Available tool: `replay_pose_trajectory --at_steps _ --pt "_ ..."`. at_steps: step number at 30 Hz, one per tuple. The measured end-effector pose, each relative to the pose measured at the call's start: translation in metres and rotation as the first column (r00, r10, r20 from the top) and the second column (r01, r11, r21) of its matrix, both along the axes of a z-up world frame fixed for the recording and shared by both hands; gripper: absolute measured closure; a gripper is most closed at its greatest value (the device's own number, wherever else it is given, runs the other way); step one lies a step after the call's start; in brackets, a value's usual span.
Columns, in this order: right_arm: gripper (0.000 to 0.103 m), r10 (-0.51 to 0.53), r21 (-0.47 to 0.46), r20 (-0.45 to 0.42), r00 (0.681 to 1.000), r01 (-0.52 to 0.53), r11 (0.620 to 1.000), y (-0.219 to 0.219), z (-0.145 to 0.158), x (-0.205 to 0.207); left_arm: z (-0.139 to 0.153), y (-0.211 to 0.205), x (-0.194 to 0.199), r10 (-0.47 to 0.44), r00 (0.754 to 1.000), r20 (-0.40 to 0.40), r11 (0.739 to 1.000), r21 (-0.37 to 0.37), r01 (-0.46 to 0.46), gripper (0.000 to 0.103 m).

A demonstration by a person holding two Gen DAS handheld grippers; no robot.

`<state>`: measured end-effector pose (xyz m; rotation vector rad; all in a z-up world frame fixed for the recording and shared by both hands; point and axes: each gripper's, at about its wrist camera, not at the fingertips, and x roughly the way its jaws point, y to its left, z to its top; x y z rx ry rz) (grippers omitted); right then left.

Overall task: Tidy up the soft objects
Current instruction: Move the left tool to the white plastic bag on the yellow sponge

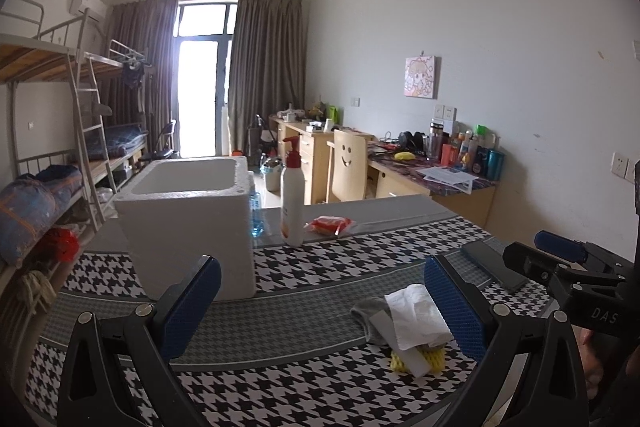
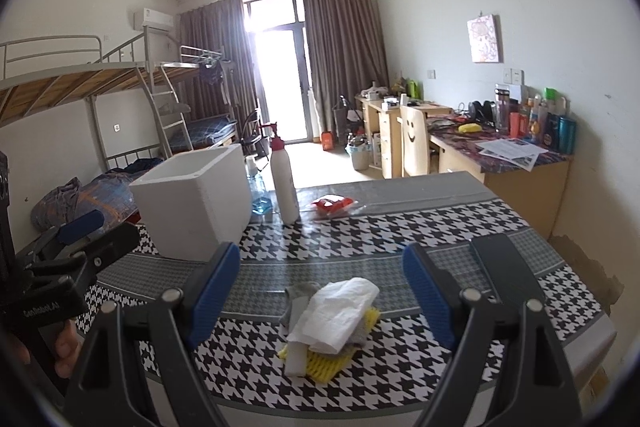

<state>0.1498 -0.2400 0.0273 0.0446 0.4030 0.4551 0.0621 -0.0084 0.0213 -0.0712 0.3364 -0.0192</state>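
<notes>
Both grippers are hanging wide open, gripping nothing: the left gripper point(image 1: 320, 303) and right gripper point(image 2: 322, 291) are facing a soft heap on the houndstooth counter point(image 2: 400, 227), where crumpled white tissue point(image 2: 340, 311) is lying over grey cloth point(image 2: 298, 293) and yellow foam mesh point(image 2: 324, 363), near the blocky white foam box point(image 2: 196, 199).

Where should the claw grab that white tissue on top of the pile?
Probably the puffy raised fold in the middle of the white tissue, coming down from above: it lies crumpled on top of the pile, so nothing blocks the open right claw.
</notes>
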Motion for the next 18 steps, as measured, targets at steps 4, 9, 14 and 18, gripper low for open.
replay_pose_trajectory --at_steps 4,9,14,18 --pt "0.017 -0.016 -0.007 -0.011 1.000 0.016 1.000 -0.005 -0.004 0.001 -0.004 -0.008 0.006 -0.031 0.999 -0.012 1.000 0.000 0.031 0.001" --pt "0.017 -0.039 -0.005 -0.029 0.999 0.039 0.999 -0.011 -0.010 0.004 -0.010 -0.015 0.012 -0.056 0.998 -0.030 0.998 0.001 0.056 0.001" --pt "0.017 -0.051 -0.007 -0.045 0.998 0.051 0.999 -0.013 -0.015 0.006 -0.018 -0.020 0.019 -0.066 0.996 -0.054 0.998 0.006 0.066 0.001" --pt "0.017 -0.049 -0.008 -0.072 0.996 0.049 0.999 -0.011 -0.022 0.012 -0.025 -0.020 0.025 -0.067 0.995 -0.076 0.998 0.007 0.068 0.001"
